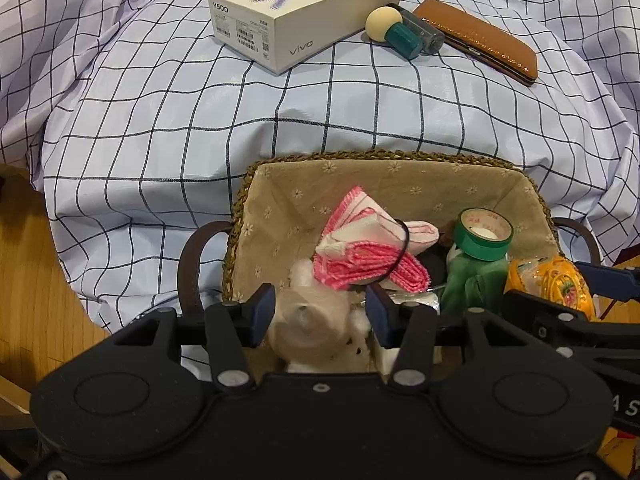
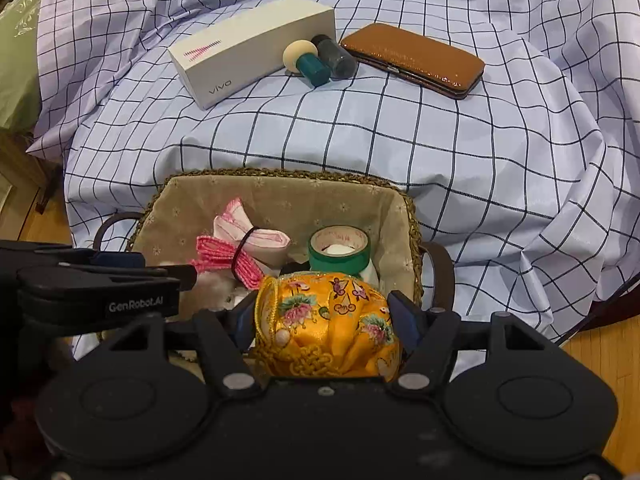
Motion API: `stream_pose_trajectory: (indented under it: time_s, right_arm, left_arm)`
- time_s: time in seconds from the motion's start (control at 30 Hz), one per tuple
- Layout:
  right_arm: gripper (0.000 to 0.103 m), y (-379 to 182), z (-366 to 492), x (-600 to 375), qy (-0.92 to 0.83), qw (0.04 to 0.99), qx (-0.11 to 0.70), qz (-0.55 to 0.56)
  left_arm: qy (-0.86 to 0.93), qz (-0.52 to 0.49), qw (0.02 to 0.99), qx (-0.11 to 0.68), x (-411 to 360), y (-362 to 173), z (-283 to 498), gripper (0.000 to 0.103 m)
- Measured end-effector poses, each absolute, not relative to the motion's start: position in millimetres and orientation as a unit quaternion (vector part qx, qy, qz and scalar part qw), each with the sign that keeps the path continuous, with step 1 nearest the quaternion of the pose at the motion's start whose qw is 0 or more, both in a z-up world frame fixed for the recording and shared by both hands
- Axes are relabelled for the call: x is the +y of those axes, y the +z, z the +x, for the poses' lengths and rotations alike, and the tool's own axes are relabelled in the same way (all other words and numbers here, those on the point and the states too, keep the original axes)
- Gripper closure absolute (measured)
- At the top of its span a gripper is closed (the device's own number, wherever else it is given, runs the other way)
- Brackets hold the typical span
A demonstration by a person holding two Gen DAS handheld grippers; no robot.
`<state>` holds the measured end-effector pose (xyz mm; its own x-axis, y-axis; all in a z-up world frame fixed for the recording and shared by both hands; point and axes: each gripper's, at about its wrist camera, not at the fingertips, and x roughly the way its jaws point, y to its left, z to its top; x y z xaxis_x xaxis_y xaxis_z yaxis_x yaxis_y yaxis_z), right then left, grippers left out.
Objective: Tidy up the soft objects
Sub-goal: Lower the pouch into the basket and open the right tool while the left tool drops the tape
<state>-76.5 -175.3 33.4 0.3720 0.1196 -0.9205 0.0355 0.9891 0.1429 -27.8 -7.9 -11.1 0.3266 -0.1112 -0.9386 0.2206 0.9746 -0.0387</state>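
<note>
A woven basket (image 1: 360,156) (image 2: 280,174) with a flowered beige lining holds a pink-and-white cloth bundle (image 1: 368,248) (image 2: 240,248) bound by a dark band. It also holds a green tape roll (image 1: 484,234) (image 2: 339,248) resting on green fabric (image 1: 472,284). My left gripper (image 1: 320,312) hangs over the basket's near end with a white fluffy toy (image 1: 308,320) filling the gap between its pads. My right gripper (image 2: 324,320) is shut on a yellow embroidered pouch (image 2: 328,328) (image 1: 560,284) over the basket's near right side.
On the blue checked cloth (image 1: 200,120) beyond the basket lie a white phone box (image 1: 304,12) (image 2: 248,56), a cream sponge on a teal handle (image 1: 394,30) (image 2: 308,62), a dark vial (image 2: 336,56) and a brown leather case (image 1: 480,38) (image 2: 416,60). Wooden floor (image 1: 36,264) shows at the left.
</note>
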Motion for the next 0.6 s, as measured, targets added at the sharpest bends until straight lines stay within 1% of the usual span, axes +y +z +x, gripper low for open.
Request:
stream_pose_trajectory:
  time_s: [0.03, 0.1, 0.53, 0.6]
  right_arm:
    - [0.036, 33.0, -76.0, -175.0, 0.025, 0.824, 0.561, 0.069]
    - [0.036, 32.7, -75.1, -174.5, 0.023, 0.823, 0.563, 0.068]
    - [0.035, 36.1, -69.0, -173.0, 0.023, 0.820, 0.568, 0.069]
    - [0.034, 36.9, -67.6, -172.8, 0.019, 0.818, 0.570, 0.070]
  left_arm:
    - [-0.102, 0.047, 0.812, 0.572, -7.7, -11.3, -27.6, 0.047]
    - [-0.101, 0.048, 0.813, 0.571, -7.9, -11.2, -28.1, 0.043]
    - [-0.100, 0.047, 0.813, 0.572, -6.4, -10.8, -28.0, 0.039]
    - [-0.099, 0.045, 0.812, 0.573, -6.1, -10.6, -28.3, 0.039]
